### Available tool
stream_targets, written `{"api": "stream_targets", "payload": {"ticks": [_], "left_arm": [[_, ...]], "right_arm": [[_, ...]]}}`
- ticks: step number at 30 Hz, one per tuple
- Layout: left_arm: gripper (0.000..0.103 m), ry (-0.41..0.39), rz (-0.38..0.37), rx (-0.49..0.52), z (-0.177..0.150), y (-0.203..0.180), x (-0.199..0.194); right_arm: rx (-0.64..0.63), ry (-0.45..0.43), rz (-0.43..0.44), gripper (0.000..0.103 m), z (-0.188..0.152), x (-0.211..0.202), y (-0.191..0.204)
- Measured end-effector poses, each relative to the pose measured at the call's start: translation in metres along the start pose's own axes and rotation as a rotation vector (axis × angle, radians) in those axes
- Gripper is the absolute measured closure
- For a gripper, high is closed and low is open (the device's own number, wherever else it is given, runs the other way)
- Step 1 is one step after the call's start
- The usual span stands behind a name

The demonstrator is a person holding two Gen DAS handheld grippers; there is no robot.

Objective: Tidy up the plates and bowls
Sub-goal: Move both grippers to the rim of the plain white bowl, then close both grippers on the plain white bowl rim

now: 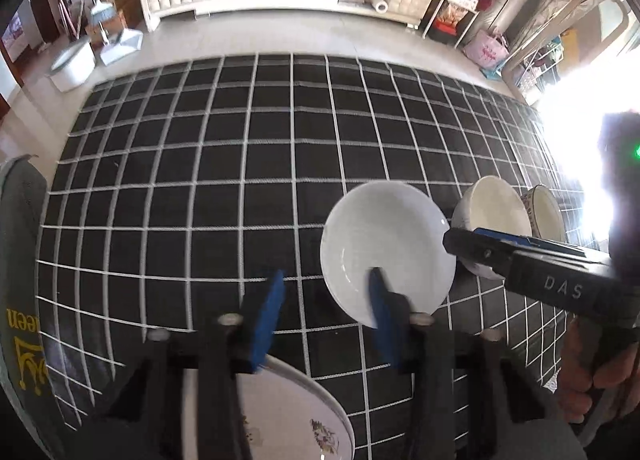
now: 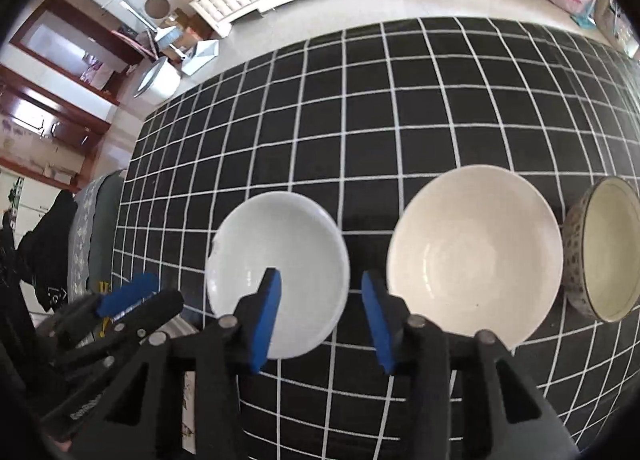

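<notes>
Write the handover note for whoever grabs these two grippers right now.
Left tongs: open, empty, above the floral plate.
Right tongs: open, empty, straddling the right rim of the white plate.
On the checked cloth, left to right: white plate, cream bowl, patterned bowl, each apart; the floral plate lies nearest the person.
Done: nothing stacked.
Left: group plates together and bowls together.

Black cloth [image 2: 400, 108] – white grid, plain white plate [image 2: 280, 260], cream bowl [image 2: 476, 256], speckled bowl [image 2: 608, 256] – blue-padded jaws
</notes>
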State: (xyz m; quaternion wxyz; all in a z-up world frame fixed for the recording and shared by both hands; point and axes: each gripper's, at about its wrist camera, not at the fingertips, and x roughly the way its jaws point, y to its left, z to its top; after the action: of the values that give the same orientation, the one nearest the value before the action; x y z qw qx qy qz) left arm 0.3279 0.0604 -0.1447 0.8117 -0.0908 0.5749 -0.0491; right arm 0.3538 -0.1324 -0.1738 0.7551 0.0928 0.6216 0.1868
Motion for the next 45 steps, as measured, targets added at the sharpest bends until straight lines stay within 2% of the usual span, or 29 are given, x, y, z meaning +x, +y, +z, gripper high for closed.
{"api": "stream_targets", "payload": {"ticks": [2, 7, 11, 16, 18, 23, 30, 34, 45], "left_arm": [[0.075, 0.041, -0.058, -0.025, 0.001, 0.003, 0.011], [0.075, 0.067, -0.056, -0.051, 0.001, 0.008, 0.031], [0.082, 0.080, -0.049, -0.057, 0.001, 0.010, 0.041], [0.095, 0.063, -0.062, -0.040, 0.000, 0.011, 0.046], [0.096, 0.057, -0.065, -0.040, -0.001, 0.011, 0.047], [0.097, 0.041, -0.041, -0.018, -0.001, 0.005, 0.047], [0.097, 0.048, -0.031, -0.012, -0.010, -0.003, 0.040], [0.097, 0.028, -0.006, 0.021, -0.023, -0.015, 0.025], [0.097, 0.019, -0.021, 0.034, -0.076, -0.043, -0.004]], "right_arm": [[0.000, 0.007, -0.006, 0.056, 0.001, 0.002, -0.001], [-0.008, 0.020, -0.021, 0.063, 0.006, 0.006, -0.006], [-0.011, 0.029, -0.021, 0.078, 0.008, 0.011, -0.010], [-0.008, 0.042, -0.032, 0.091, 0.008, 0.018, -0.016], [-0.010, 0.040, -0.044, 0.094, 0.007, 0.020, -0.017], [-0.081, 0.015, -0.095, 0.095, -0.001, 0.015, -0.013], [-0.046, 0.024, -0.063, 0.095, -0.016, 0.001, -0.022], [-0.035, 0.023, -0.049, 0.095, -0.033, -0.014, -0.022], [-0.026, 0.002, -0.069, 0.095, -0.081, -0.050, -0.018]]}}
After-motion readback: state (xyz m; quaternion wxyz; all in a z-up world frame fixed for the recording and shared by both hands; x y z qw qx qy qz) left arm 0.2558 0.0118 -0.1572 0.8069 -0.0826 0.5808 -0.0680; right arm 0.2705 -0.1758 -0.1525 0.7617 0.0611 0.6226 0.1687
